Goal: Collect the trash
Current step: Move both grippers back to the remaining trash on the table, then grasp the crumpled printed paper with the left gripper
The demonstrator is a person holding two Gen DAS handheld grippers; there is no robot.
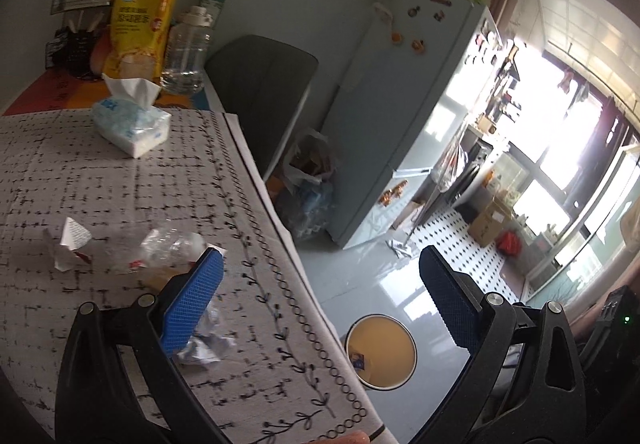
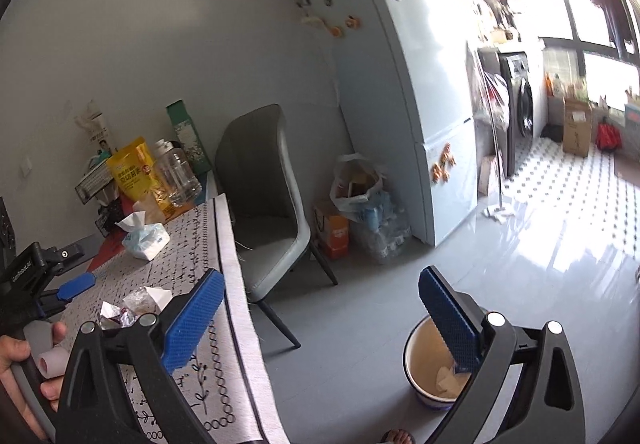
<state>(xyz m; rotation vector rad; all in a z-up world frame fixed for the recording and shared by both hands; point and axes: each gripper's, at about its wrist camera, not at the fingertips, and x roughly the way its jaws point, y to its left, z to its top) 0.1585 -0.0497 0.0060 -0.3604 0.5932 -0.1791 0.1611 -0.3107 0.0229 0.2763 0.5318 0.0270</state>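
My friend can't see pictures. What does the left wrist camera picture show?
Two black gripper arms with blue pads, the left gripper, stand wide open and empty over the edge of a table with a grey patterned cloth. Trash lies on it: a crushed clear plastic bottle, crumpled white paper and a foil wad. A round bin waits on the floor below.

The right tool gapes wide and empty over the floor beside the desk. Below its right finger a bin holds crumpled paper. Wrappers lie on the desk near the left tool.
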